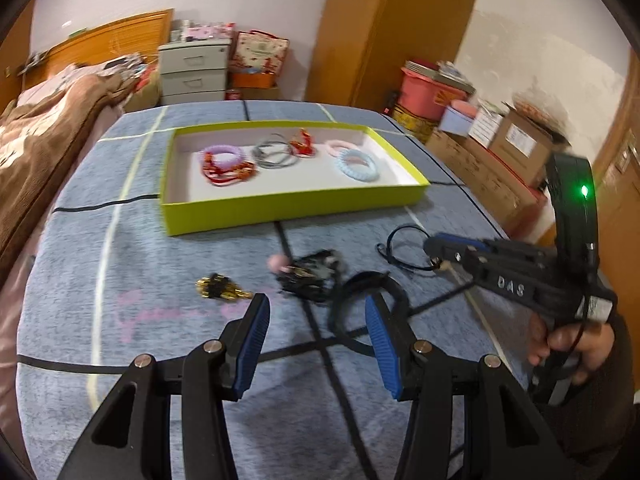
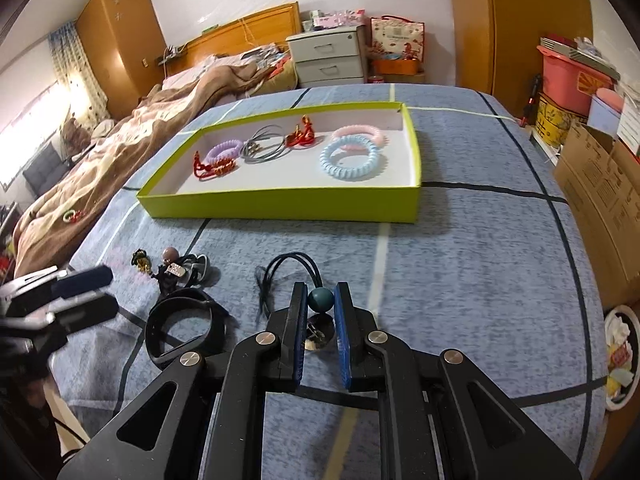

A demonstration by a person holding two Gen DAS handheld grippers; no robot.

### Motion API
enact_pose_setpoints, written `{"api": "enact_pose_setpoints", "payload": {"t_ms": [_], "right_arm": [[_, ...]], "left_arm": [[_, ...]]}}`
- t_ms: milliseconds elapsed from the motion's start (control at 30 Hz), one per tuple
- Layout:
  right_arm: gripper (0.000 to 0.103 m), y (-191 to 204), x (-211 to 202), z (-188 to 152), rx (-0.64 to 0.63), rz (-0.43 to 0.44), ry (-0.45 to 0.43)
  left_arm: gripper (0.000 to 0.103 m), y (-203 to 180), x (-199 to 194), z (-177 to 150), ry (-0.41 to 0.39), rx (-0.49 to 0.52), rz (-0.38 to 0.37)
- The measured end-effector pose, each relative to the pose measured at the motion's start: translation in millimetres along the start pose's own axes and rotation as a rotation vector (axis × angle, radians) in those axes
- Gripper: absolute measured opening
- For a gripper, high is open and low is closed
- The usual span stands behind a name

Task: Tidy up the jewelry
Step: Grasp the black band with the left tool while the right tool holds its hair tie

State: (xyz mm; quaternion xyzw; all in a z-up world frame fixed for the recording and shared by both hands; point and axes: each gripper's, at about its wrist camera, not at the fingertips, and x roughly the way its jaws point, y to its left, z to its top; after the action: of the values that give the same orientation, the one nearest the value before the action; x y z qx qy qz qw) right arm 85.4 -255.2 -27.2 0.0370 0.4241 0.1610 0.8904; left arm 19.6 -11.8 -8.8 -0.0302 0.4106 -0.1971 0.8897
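Note:
A yellow-green tray [image 1: 280,210] [image 2: 280,210] on the blue bedspread holds several bracelets and hair ties: purple, red, grey, pink and light blue [image 2: 347,159]. My right gripper [image 2: 320,300] is shut on the dark teal bead [image 2: 320,300] of a dark cord bracelet [image 2: 288,270] [image 1: 404,246], low over the bedspread. My left gripper [image 1: 316,312] is open and empty, above a black band [image 1: 372,292] [image 2: 180,328]. A black tangle with a pink bead [image 1: 308,270] [image 2: 176,268] and a gold piece [image 1: 220,286] [image 2: 141,260] lie in front of it.
A brown blanket [image 2: 140,140] covers the bed's left side, with a small bracelet [image 2: 72,216] on it. White drawers [image 2: 328,60] stand behind. Cardboard boxes [image 2: 600,184] and a pink bin [image 2: 572,76] line the right.

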Motion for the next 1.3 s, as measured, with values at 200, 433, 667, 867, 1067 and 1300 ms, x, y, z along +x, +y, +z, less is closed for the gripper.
{"api": "enact_pose_setpoints", "payload": {"t_ms": [200,433,667,867,1067,1300], "right_arm": [[0.014,-7.7,-6.3,-3.9,0.022,0.005,-0.013],[0.014,-14.5,-10.9,-7.3,0.043,0.009,-0.019],[0.014,-17.8,-12.9,-8.3,0.062,0.015,-0.024],[0.014,-17.0,-14.7,-9.9,0.06,0.026,-0.026],[0.014,-17.4,-16.7,-9.5,0.061,0.03,-0.032],[0.014,-17.3,-19.2,-8.8,0.061,0.033,-0.037]], "left_arm": [[0.052,-30.8,3.7,-2.8,0.011,0.13,-0.054],[0.052,-51.6,20.2,-5.0,0.066,0.202,-0.093],[0.042,-58.6,31.0,-7.8,0.097,0.228,-0.064],[0.027,-58.3,36.3,-10.2,0.11,0.222,-0.035],[0.019,-49.8,34.9,-10.0,0.097,0.18,-0.051],[0.014,-48.1,32.6,-8.3,0.085,0.173,-0.052]]}}
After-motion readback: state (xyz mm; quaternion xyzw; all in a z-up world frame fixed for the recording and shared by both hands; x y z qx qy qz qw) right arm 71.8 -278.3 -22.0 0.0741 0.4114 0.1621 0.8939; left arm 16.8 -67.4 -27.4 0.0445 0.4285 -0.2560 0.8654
